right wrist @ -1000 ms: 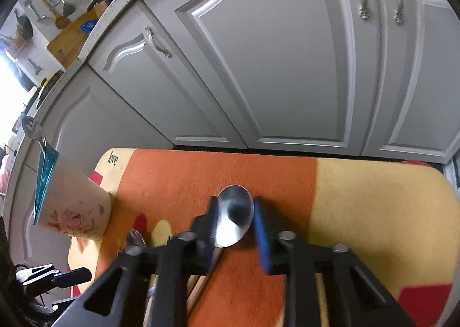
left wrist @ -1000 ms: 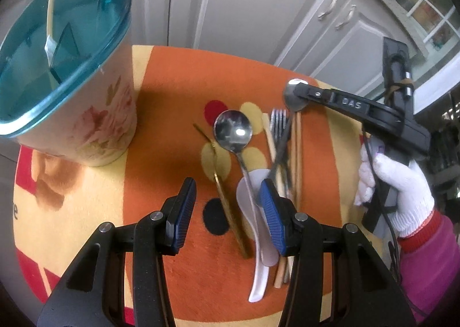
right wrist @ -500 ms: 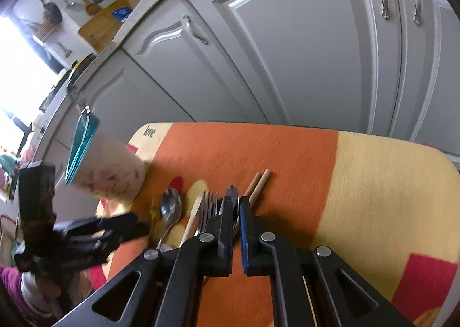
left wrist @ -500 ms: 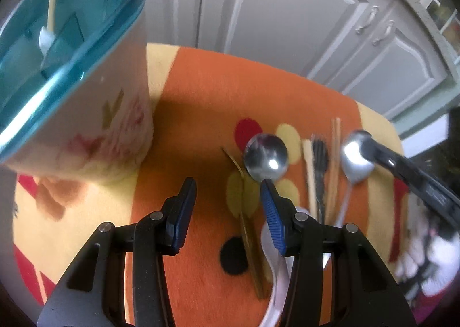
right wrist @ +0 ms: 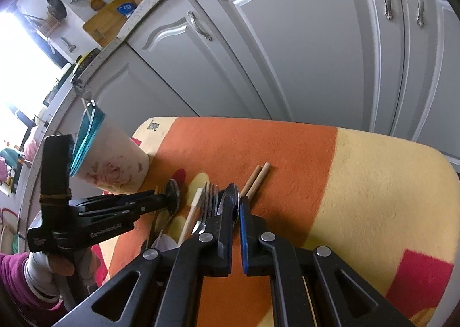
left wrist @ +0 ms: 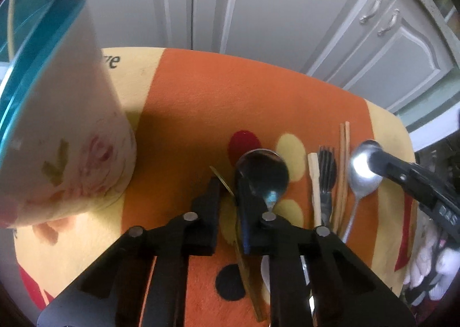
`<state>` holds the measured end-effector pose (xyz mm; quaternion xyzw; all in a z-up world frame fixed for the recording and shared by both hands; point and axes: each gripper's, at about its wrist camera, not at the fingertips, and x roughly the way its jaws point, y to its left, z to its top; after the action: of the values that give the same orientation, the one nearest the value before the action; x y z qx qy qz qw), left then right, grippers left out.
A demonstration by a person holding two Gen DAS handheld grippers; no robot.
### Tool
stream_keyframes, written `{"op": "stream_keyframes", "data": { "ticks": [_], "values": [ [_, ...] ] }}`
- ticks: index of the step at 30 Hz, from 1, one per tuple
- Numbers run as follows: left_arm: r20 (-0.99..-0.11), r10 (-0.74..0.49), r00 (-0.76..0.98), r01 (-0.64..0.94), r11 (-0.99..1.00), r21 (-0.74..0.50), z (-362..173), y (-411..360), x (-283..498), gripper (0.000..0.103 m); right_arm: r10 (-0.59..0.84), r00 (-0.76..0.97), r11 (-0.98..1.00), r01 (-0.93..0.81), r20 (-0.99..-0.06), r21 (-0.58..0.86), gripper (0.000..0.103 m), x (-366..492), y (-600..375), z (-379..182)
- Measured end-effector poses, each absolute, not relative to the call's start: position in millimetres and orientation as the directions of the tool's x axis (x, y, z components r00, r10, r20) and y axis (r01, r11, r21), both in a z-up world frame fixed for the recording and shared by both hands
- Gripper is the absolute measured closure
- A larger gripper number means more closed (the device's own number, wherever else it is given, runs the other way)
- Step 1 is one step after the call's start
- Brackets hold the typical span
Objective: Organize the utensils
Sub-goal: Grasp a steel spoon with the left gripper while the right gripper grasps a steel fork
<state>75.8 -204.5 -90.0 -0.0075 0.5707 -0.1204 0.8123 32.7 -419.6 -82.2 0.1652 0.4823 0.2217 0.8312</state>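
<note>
Cabinet doors [right wrist: 302, 48] in grey fill the upper half of both my views; below them the orange and yellow cloth [left wrist: 230, 102] spreads across the table. Next in size, the floral holder [left wrist: 66, 137] with its teal rim leans large at the left of my left view, and sits small at centre left of my right view; I cannot make out what is inside it. My left gripper [left wrist: 227, 200] stands low in the centre of its frame, fingers narrowly parted around a thin gold handle [left wrist: 247, 269]; whether they grip it I cannot tell; its right finger touches the bowl of the big spoon [left wrist: 264, 174]. My right gripper [right wrist: 236, 206] is pressed onto the smaller spoon [left wrist: 363, 174] (bright glare on its bowl), at the right of the left view. Between the spoons lie a cream-handled piece [left wrist: 314, 180], a fork [left wrist: 327, 171] and wooden chopsticks [left wrist: 344, 160], side by side.
</note>
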Motion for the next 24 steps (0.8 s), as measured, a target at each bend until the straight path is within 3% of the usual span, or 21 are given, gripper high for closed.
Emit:
{"op": "stream_keyframes", "data": {
  "ticks": [4,14,20,24],
  "values": [
    [-0.913,-0.282,0.294,0.199,0.953,-0.23,-85,-192,69,0.099,0.533,0.392,0.845,-0.196,-0.75,0.498,0.097,43,-418,-94],
    [-0.853,-0.424,0.304,0.256,0.899,-0.356,-55,-170,37,0.101,0.519,0.475,0.853,-0.23,-0.711,0.468,0.1,15,-413,-68],
    [-0.817,-0.473,0.33,0.303,0.873,-0.383,-28,-164,17,0.101,0.506,0.518,0.861,-0.259,-0.689,0.438,0.101,-5,-409,-34],
    [-0.832,-0.44,0.339,0.319,0.885,-0.338,-25,-163,13,0.101,0.485,0.527,0.874,-0.263,-0.698,0.409,0.101,-12,-405,-24]
  ]
}}
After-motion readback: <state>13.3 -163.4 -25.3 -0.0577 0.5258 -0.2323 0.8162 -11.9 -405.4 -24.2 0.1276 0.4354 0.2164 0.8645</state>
